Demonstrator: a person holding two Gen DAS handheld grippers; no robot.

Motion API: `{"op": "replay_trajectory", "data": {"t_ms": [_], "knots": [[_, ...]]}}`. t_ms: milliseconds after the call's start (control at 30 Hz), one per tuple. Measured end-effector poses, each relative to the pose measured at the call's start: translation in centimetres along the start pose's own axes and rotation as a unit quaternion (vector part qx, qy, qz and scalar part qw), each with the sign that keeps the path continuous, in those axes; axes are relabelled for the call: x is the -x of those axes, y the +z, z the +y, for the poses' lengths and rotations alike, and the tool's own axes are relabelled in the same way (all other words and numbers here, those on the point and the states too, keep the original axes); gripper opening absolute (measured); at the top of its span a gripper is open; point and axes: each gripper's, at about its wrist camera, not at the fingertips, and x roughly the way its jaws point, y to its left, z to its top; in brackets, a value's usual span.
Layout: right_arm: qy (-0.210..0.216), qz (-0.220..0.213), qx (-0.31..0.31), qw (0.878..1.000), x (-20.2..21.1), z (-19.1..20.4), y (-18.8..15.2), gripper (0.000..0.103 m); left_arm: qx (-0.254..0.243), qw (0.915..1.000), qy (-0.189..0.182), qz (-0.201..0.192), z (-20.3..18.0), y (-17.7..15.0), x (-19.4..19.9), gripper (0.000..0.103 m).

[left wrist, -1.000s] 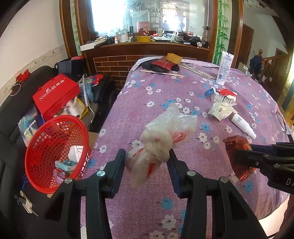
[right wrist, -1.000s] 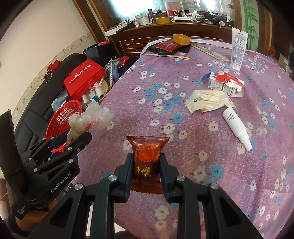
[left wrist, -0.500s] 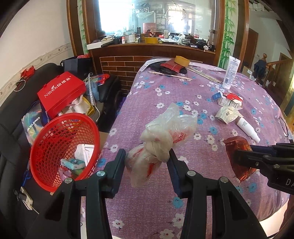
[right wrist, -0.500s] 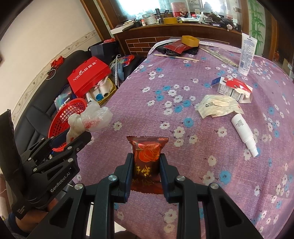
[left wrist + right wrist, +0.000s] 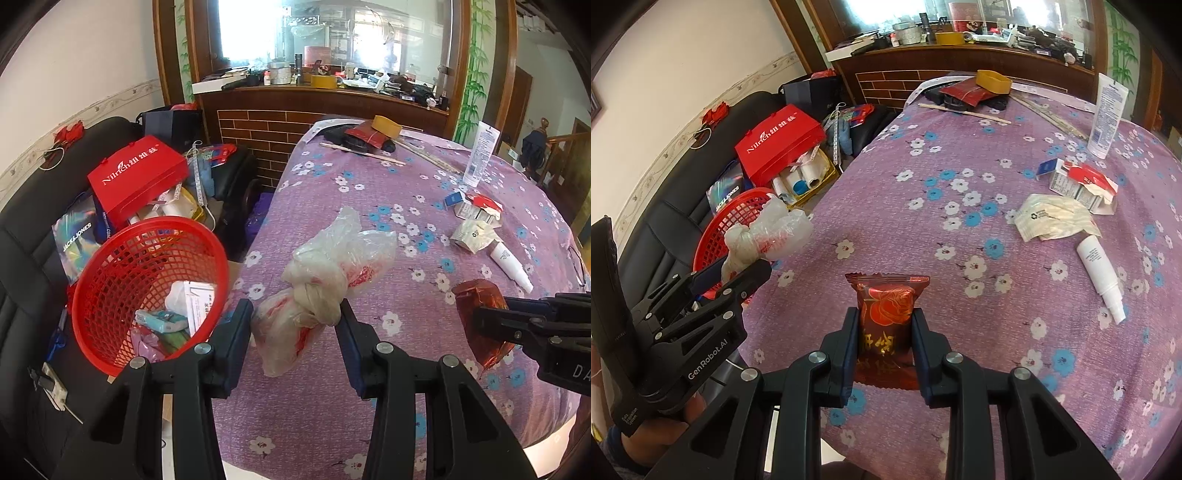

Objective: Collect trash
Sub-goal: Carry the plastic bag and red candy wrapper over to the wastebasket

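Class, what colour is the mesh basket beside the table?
Red. The mesh basket shows best in the left wrist view.

The left gripper [image 5: 295, 314] tilts downward, its fingers [image 5: 236, 332] clamped on a knotted plastic bag [image 5: 325, 273]. The right gripper [image 5: 884, 332], beside it, also angled down, pinches a red snack packet [image 5: 886, 310].

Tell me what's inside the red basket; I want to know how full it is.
Inside the red basket: a white printed paper, a teal packet, and pink and green wrappers below. Its near wall and the left gripper hide the rest.
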Motion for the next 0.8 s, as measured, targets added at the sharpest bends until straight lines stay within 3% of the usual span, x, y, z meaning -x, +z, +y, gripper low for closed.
{"op": "replay_trajectory", "data": {"t_ms": [800], "knots": [[0.029,0.004,0.035,0.999,-2.0,4.3,0.9,0.029,0.039,0.9986,0.034,-0.007,5.3,-0.8,1.4,0.044]]}}
